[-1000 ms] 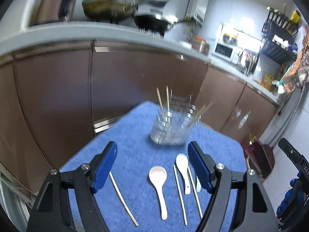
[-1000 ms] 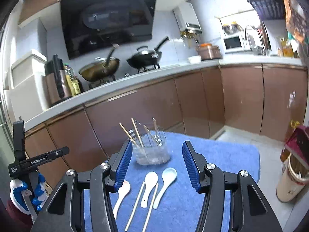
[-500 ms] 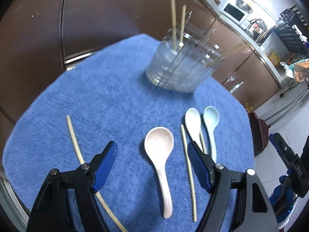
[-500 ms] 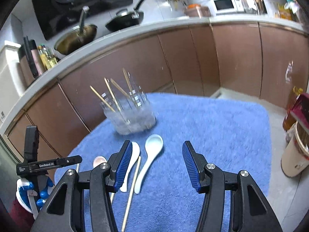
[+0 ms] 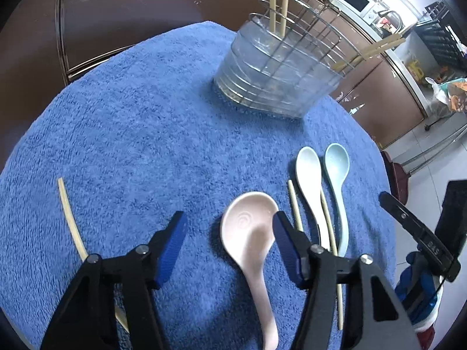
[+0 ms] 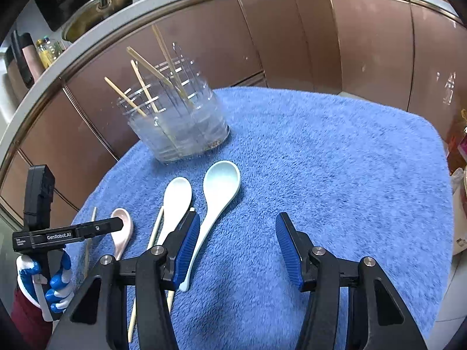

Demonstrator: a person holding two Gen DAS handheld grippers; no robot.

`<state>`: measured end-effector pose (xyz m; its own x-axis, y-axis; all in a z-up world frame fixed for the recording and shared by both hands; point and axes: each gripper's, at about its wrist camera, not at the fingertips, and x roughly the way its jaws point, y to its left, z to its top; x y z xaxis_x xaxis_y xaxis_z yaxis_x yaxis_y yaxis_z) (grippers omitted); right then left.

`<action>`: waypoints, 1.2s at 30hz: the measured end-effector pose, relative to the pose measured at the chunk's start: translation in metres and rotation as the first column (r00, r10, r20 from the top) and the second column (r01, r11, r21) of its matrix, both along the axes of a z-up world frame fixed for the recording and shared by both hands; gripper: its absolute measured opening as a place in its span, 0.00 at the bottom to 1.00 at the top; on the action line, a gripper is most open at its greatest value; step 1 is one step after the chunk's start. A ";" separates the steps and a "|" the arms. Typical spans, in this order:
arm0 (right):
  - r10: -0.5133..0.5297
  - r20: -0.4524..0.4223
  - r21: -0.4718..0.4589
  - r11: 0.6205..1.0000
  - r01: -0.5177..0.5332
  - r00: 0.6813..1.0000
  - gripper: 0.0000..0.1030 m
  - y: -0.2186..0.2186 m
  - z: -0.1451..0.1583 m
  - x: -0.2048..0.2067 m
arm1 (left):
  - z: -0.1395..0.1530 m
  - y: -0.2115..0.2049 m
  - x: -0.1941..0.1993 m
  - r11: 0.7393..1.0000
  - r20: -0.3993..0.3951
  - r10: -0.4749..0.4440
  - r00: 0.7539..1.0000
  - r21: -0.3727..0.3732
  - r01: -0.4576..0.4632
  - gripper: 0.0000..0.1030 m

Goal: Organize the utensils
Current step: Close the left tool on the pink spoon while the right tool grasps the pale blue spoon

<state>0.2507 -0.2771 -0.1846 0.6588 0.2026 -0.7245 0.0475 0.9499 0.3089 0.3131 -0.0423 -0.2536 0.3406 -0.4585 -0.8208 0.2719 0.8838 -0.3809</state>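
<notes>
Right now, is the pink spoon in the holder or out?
Out. The pink spoon lies flat on the blue towel, short of the holder, between the open left gripper fingers.

Blue towel [image 5: 131, 122]; spoons [image 5: 254, 233], chopsticks [image 5: 70, 221], holder [image 5: 280, 67]

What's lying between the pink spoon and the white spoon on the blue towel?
One loose chopstick lies between the pink spoon and the white spoon, clearest in the left wrist view.

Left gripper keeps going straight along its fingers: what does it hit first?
Probably the pink spoon: its bowl lies between the open fingers of the left gripper. Depth is unclear, so it could touch the blue towel beside it.
</notes>
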 end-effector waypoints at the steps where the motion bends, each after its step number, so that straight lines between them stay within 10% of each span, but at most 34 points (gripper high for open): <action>1: 0.004 -0.006 0.001 1.000 -0.004 1.000 0.52 -0.001 -0.002 0.004 | 0.000 -0.001 0.001 1.000 -0.001 -0.005 1.000 -0.001 0.005 0.53; 17: 0.173 -0.082 0.104 0.981 -0.164 0.982 0.50 -0.002 -0.020 0.081 | -0.003 -0.007 0.012 0.994 0.014 -0.068 0.998 0.088 0.066 0.14; 27: 0.272 -0.144 0.116 0.959 -0.257 0.951 0.13 -0.006 -0.031 0.111 | 0.001 0.000 0.000 0.995 0.050 -0.065 0.997 0.082 0.061 0.07; 36: 0.269 -0.121 0.049 0.963 -0.265 0.956 0.06 -0.002 -0.023 0.100 | 0.014 0.001 -0.013 0.996 0.106 -0.035 0.994 0.086 0.026 0.05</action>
<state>0.3503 -0.2786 -0.2078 0.4821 0.3833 -0.7878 -0.1662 0.9229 0.3474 0.3002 -0.0410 -0.2398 0.4156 -0.4009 -0.8164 0.3340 0.9022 -0.2730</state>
